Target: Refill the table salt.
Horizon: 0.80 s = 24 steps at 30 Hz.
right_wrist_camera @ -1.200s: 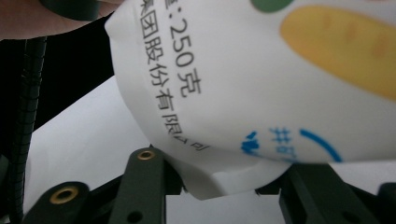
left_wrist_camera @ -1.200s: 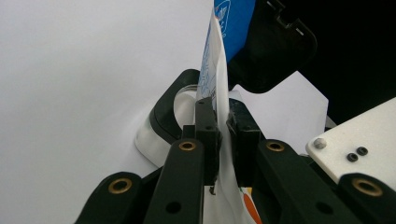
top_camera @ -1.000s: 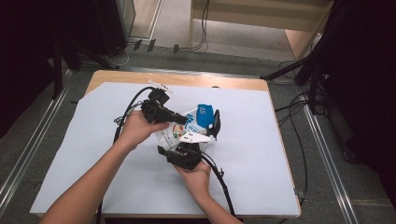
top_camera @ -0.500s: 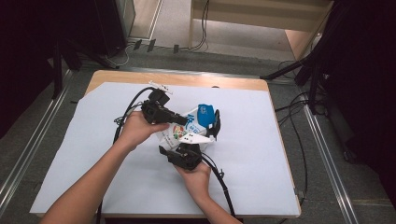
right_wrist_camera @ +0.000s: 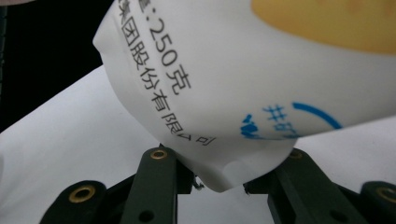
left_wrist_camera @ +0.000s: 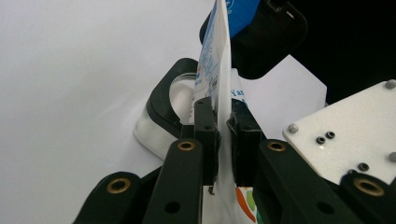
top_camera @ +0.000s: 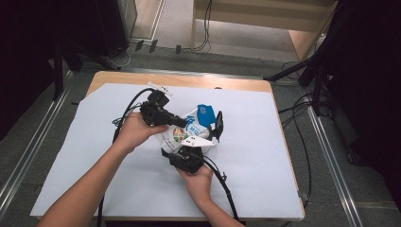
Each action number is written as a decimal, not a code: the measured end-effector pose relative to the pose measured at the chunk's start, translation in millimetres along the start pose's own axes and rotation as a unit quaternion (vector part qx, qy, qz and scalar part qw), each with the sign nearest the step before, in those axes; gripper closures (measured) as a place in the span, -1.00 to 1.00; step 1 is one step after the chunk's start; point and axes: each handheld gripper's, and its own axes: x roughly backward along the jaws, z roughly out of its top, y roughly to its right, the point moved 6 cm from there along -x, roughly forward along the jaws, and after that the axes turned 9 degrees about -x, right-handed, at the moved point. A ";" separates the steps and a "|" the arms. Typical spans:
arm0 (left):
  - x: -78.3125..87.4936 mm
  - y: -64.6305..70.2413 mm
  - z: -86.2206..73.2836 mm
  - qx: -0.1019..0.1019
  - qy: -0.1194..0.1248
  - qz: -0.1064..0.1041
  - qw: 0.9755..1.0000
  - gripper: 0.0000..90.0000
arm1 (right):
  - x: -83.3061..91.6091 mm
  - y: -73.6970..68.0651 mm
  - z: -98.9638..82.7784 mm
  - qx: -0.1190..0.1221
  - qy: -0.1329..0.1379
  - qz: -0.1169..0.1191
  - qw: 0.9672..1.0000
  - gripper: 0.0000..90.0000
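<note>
White printed pouch held above white-covered worktop, left tool pinching its flat edge, right tool clamped on its bulging lower corner.

You have two grippers in front of you: the left gripper at the centre of the high view and the right gripper just below it. Between them sits one printed pouch. One white sheet covers one wooden table. Two hands work here.
</note>
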 end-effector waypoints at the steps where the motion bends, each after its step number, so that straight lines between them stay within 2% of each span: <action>1: 0.7 -0.5 -0.8 0.000 -0.001 0.000 1.000 0.88 | -0.6 0.5 -0.2 0.000 0.001 -0.002 1.000 0.59; 9: 3.8 -1.8 -5.3 0.007 0.003 -0.009 1.000 0.89 | -2.7 2.1 -2.6 0.003 0.000 -0.008 1.000 0.57; 24: 17.5 0.4 -10.6 -0.007 0.009 -0.028 1.000 0.91 | -1.0 5.4 -3.3 0.003 0.006 -0.016 1.000 0.55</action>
